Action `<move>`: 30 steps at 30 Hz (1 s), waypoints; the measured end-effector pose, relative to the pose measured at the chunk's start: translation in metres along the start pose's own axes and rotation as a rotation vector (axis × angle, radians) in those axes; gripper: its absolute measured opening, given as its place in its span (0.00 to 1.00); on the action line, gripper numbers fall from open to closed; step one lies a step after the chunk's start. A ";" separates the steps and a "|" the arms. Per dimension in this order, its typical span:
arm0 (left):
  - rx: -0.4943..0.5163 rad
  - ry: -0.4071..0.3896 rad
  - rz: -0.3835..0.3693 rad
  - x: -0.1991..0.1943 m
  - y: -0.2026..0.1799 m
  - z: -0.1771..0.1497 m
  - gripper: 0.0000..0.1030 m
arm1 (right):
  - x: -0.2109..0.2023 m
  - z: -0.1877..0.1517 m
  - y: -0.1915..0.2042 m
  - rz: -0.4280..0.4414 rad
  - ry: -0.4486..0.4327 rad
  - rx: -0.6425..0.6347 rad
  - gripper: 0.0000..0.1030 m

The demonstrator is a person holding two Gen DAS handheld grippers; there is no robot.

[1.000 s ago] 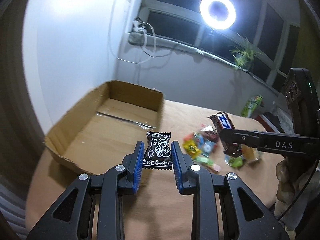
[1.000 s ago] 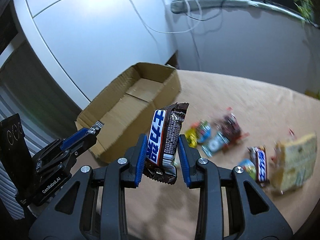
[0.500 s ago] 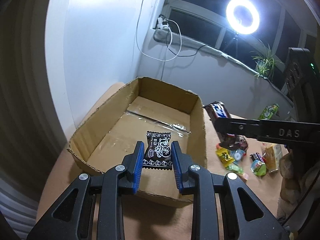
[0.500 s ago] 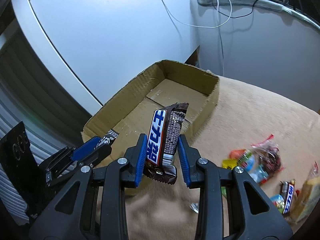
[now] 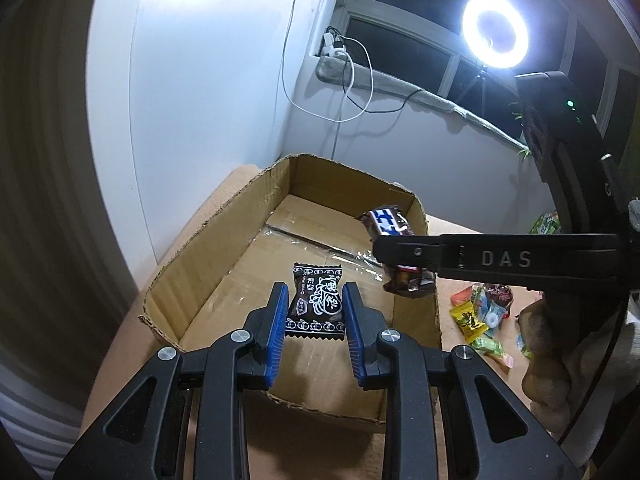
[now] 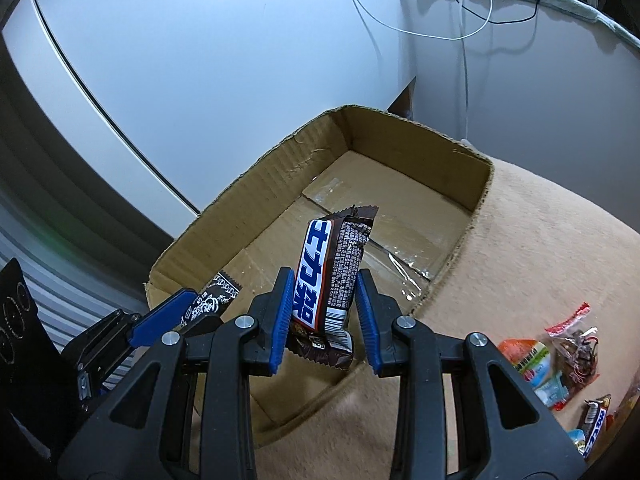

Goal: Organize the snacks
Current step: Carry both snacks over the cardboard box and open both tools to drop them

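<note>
The left gripper (image 5: 314, 320) is clamped on a small black candy packet (image 5: 317, 306), with the blue pads pressing on the packet's two side edges. The packet's long axis runs forward along the jaws, and its free crimped end points away from the camera. The right gripper (image 6: 322, 316) is clamped on a brown chocolate bar with a blue-and-white label (image 6: 330, 280). The bar stands upright between the jaws, with its long axis forward and its sealed top end projecting beyond the tips.

The cardboard box (image 5: 224, 240) sits open-topped on the counter (image 6: 540, 248), and its taped floor appears bare. In the left wrist view, the candy packet hangs above the near half of the box floor, inside the near wall line. The chocolate bar hangs above the right-hand wall of the box, near the rim and only partly over the floor. The left gripper is therefore judged to be better placed for release, since its load lies directly over open floor. The right gripper's load probably needs to travel further inward, away from the wall, before the jaws part; otherwise the bar may strike the rim and fall outside.

The remaining loose snacks (image 6: 560, 356) lie on the counter to the right of the box, well apart from both grippers.
</note>
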State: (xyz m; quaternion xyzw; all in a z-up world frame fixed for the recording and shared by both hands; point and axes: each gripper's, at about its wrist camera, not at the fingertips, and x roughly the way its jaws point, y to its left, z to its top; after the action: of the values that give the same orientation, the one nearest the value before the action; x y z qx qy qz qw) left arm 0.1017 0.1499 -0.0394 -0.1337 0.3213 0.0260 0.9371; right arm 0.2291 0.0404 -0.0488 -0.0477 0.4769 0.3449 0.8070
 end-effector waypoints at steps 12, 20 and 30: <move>-0.013 0.017 0.017 0.000 0.003 0.000 0.27 | -0.010 0.002 0.000 -0.018 -0.054 -0.009 0.65; -0.012 0.014 0.014 -0.007 0.000 -0.001 0.27 | -0.022 -0.001 -0.001 -0.027 -0.068 -0.009 0.65; -0.002 -0.002 0.000 -0.021 -0.013 -0.003 0.27 | -0.054 -0.013 -0.011 -0.030 -0.099 -0.009 0.65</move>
State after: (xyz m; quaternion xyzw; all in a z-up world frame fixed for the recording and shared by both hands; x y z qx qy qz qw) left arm 0.0853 0.1376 -0.0261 -0.1345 0.3206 0.0265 0.9373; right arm 0.2095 -0.0007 -0.0147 -0.0412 0.4341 0.3368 0.8345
